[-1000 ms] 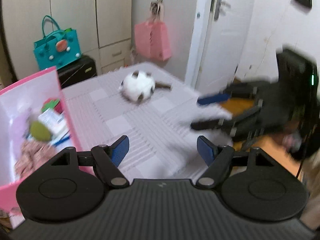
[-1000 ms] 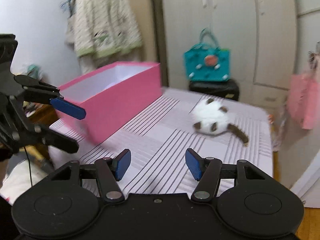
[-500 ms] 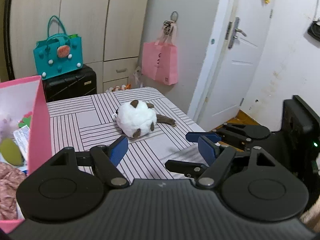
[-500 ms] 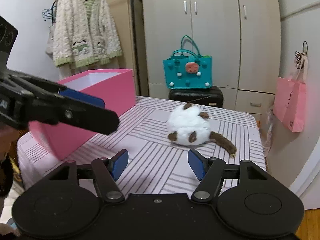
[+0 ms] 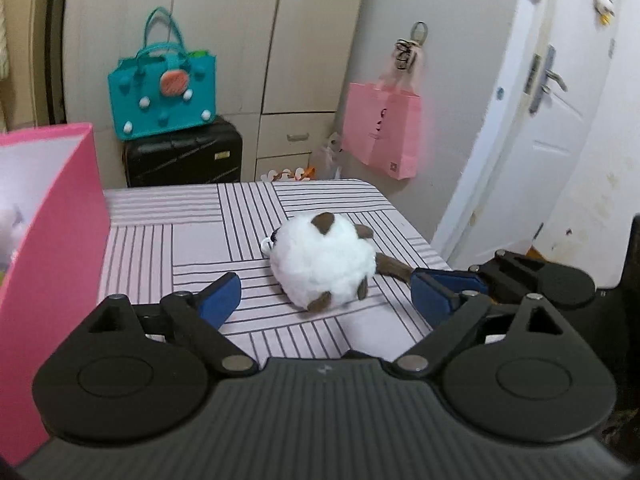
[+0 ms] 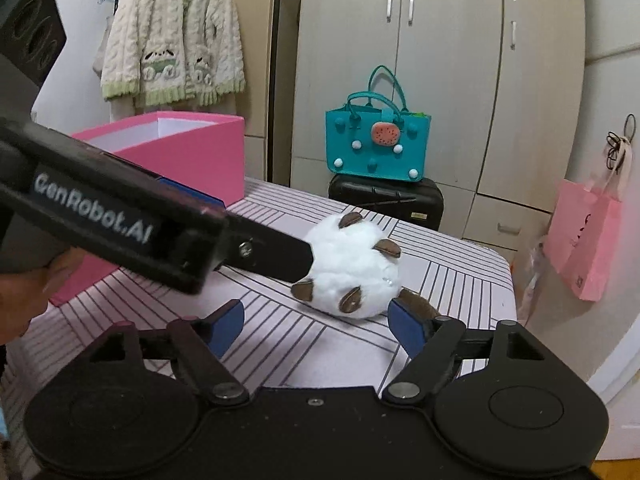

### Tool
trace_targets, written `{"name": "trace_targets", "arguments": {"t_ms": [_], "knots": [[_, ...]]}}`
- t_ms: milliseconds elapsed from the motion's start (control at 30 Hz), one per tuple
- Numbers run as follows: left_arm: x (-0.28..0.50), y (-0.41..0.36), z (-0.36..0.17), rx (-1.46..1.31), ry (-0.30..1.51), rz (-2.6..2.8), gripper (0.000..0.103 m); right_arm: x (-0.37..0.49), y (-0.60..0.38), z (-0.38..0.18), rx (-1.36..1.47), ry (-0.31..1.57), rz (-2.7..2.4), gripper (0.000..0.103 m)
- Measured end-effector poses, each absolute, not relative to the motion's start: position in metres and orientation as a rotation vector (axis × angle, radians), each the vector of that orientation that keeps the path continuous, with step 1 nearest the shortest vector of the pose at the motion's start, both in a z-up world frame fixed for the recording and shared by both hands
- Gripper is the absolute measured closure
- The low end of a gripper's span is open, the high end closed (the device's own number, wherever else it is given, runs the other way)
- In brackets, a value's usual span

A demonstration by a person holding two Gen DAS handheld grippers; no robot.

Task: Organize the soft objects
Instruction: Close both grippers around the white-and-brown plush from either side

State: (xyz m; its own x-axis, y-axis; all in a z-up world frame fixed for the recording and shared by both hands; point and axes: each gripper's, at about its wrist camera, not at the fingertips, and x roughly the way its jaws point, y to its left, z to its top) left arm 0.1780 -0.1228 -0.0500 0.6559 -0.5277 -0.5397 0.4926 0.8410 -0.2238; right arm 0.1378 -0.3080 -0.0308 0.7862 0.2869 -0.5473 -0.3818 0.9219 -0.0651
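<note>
Plush ball (image 5: 326, 262) between both opening, empty grippers, left (image 5: 326, 292) and right (image 6: 316, 326); cardigan (image 6: 172, 36) only in right view.

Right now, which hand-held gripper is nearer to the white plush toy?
Left, though barely. The left hand-held gripper, jaws opening, frames the white plush toy just ahead; its finger reaches the toy's side. The right hand-held gripper, also opening, sits just short of it.

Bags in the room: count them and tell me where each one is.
2. A teal bag stands on the black suitcase by the wardrobe; a pink bag hangs on the wall near the door. Others may be hidden.
</note>
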Motion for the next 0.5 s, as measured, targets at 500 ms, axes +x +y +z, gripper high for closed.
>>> {"name": "trace_targets", "arguments": {"t_ms": [500], "knots": [[0.214, -0.141, -0.068, -0.101, 0.692, -0.581, 0.011, 0.181, -0.315, -0.045, -0.197, 0.591, 0.355, 0.014]]}}
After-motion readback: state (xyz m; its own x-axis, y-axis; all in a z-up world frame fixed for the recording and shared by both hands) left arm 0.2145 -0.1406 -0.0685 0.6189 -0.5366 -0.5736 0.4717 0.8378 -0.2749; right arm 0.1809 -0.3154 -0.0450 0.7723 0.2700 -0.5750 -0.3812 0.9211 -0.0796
